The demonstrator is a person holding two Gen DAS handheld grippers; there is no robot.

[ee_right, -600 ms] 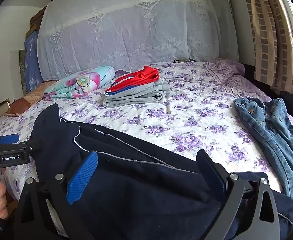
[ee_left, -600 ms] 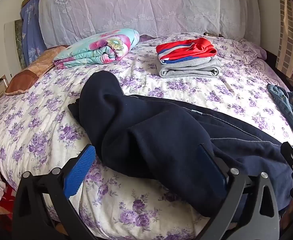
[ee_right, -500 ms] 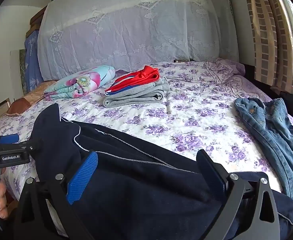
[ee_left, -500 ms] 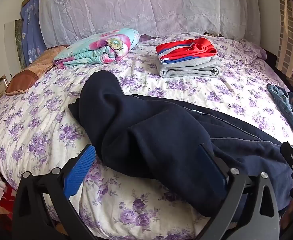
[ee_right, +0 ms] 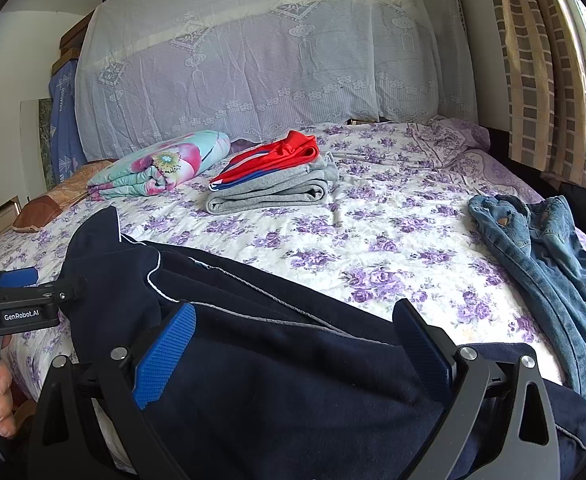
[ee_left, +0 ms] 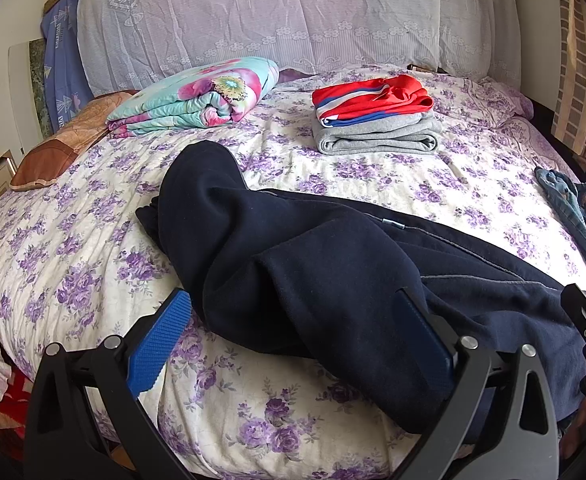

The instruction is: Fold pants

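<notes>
Hovering both my left gripper (ee_left: 293, 336) and right gripper (ee_right: 293, 344) wide open over the navy pants (ee_left: 325, 264), unfolded; next I must pinch an edge.

bed (ee_left: 73, 248) wearing a purple-flowered sheet | navy pants (ee_left: 313, 264) sprawling across its near edge | folded grey and red clothes (ee_left: 373, 120) stacking near the head | rolled floral quilt (ee_left: 193, 98) lying beside them | jeans (ee_right: 545, 248) lying crumpled at the right side
</notes>
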